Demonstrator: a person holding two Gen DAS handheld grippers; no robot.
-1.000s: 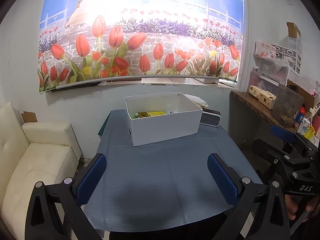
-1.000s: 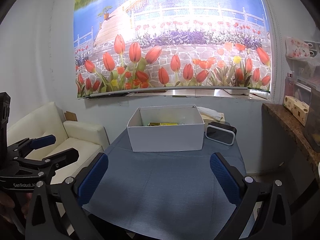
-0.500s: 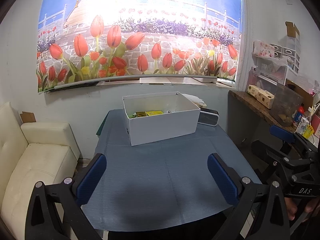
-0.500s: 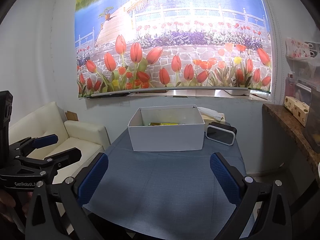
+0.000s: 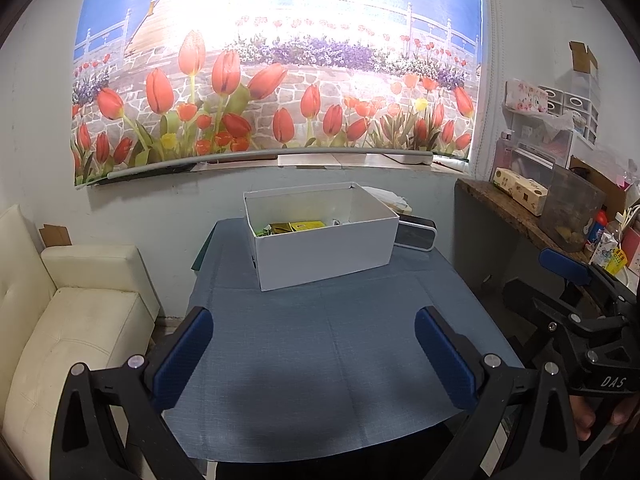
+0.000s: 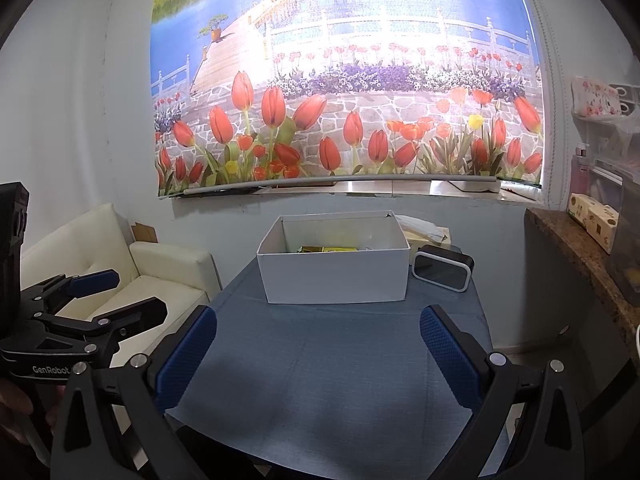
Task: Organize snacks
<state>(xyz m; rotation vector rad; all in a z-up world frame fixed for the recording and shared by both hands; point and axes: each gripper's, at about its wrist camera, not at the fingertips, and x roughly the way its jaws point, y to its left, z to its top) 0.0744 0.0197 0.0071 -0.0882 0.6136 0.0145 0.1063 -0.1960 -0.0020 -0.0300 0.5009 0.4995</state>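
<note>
We see the tulip mural [image 5: 276,80] filling the wall behind, the largest thing here. Left of the bench [image 5: 332,344] stands one cream sofa [image 5: 76,320]; right of it runs one dark shelf [image 5: 504,208] crowded with containers. The bench wears a blue cloth, and nothing lies between our tongs and the white box [image 5: 324,252] toward its far edge.

One box, open at the top, holds the snacks [image 5: 296,227]: we make out yellow and green packets lying low inside, but the near wall hides most of them and we cannot count them. One black clock [image 5: 414,234] sits just beside the box on its right, and behind that a tissue pack [image 6: 426,230], plainer from the right wrist.

The left wrist view shows the cluttered shelf in full; the right wrist view shows more of the sofa and only the shelf's end.

Our left tongs [image 5: 314,354] hang over the near bench with fingers spread wide apart, holding nothing. Our right tongs [image 6: 318,354] are likewise spread wide and bare. Each appears in the other's view at the edge: right tongs [image 5: 560,284], left tongs [image 6: 116,296].
</note>
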